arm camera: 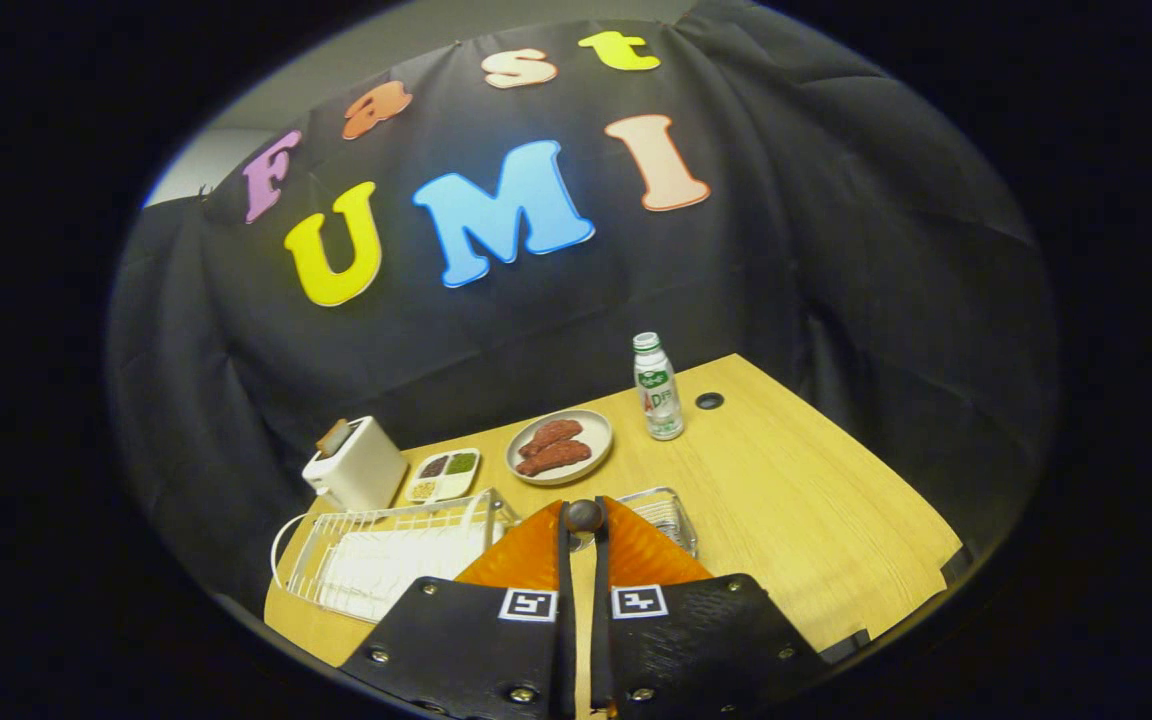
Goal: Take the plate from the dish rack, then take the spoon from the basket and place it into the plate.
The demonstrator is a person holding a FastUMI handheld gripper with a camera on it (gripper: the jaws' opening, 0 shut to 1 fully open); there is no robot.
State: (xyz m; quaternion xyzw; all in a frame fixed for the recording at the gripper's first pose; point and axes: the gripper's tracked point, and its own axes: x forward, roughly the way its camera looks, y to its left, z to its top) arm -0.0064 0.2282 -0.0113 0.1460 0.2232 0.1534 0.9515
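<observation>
The gripper (583, 520) is clenched on the spoon (583, 515), whose dark end sticks up between the fingertips at lower centre. The plate (559, 446) lies just beyond, already holding food. Next, I judge: carry the spoon forward and release it there.

A white toaster (356, 465) stands near the table's (816, 530) far left corner with a slice of bread (333, 437) protruding from its slot. Just beside the toaster lies a small white compartment tray (443, 475) (three sections, holding dark, green and pale contents), and next to that tray a round dish (559, 446) carries two reddish-brown pieces of food (553, 446). A small white bottle (657, 387) with a green label stands upright beyond the dish, near a round cable hole (709, 401) in the light wooden tabletop.
</observation>
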